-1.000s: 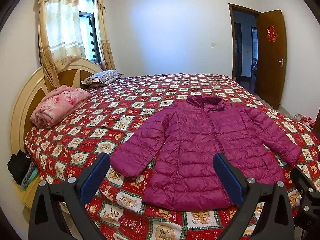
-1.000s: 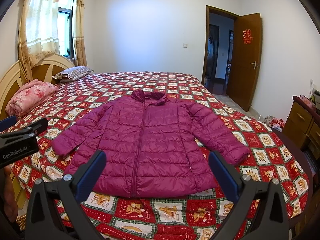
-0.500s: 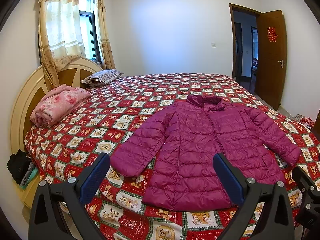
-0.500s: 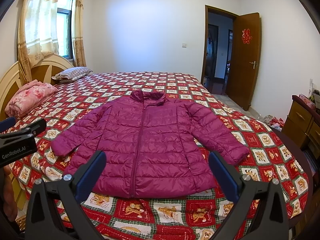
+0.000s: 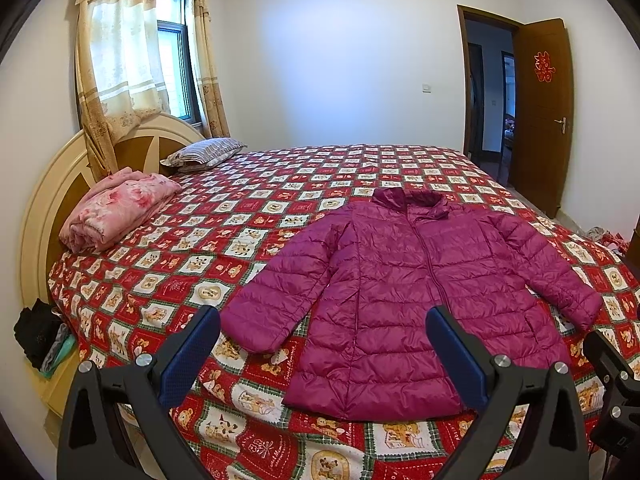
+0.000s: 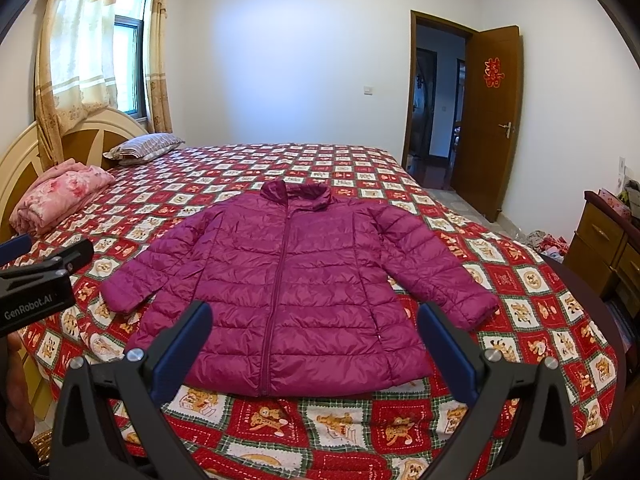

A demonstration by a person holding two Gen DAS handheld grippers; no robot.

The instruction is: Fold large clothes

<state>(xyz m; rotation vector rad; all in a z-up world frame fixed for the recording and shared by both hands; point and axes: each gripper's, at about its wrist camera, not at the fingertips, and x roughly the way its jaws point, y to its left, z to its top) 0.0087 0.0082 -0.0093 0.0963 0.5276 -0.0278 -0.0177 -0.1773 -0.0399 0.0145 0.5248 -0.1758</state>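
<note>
Claws (image 6: 316, 320) agape — jacket (image 6: 296, 284) beyond

The room was bright with soft daylight. It came through the window (image 5: 176, 68) at ten o'clock, glowing behind the curtains (image 6: 76, 48). The white wall (image 5: 340, 60) looked a bit blue in the middle. Shadows were faint. Both pictures were sharp, but the edges bent round, and the corners went black.

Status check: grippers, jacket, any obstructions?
Left gripper open, right gripper open, both short of the bed. Purple jacket flat, zipped, unfolded. Nothing on it.
</note>
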